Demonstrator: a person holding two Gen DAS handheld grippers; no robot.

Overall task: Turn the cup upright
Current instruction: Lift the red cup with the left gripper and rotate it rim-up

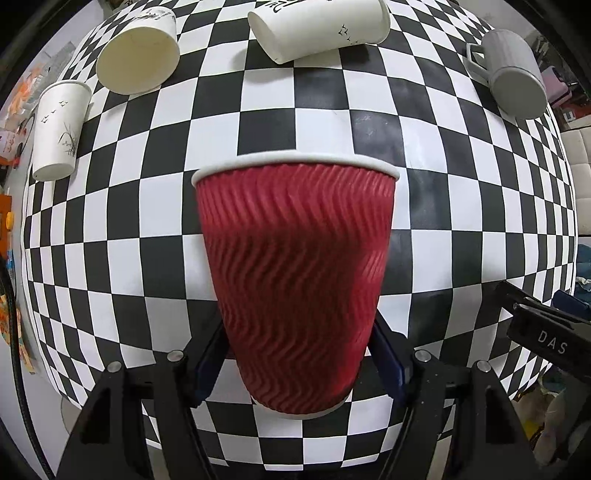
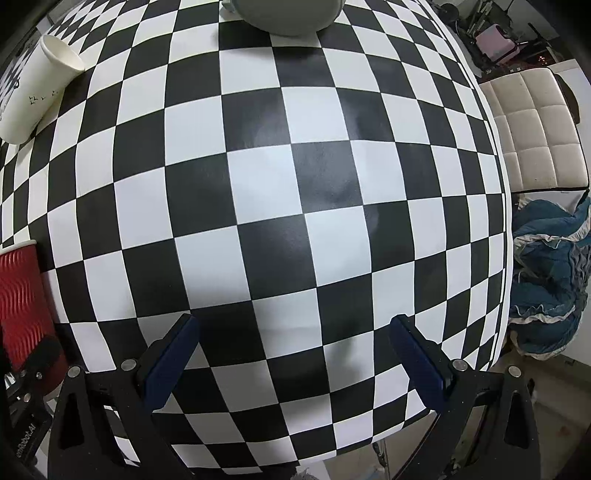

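Observation:
A red ribbed paper cup (image 1: 295, 273) with a white rim fills the middle of the left wrist view. My left gripper (image 1: 299, 354) is shut on its lower half, with the blue pads (image 1: 388, 362) pressed on both sides. The rim points away from the camera and the base toward it, above the checkered table (image 1: 443, 206). The same cup shows at the left edge of the right wrist view (image 2: 22, 306). My right gripper (image 2: 295, 354) is open and empty over the table. It also shows at the right edge of the left wrist view (image 1: 543, 328).
Three white paper cups: one standing upside down at far left (image 1: 59, 129), two on their sides (image 1: 138, 55) (image 1: 321, 27). A grey mug (image 1: 513, 74) lies at the back right. A cream chair (image 2: 535, 129) and blue cloth (image 2: 546, 280) are off the table's right edge.

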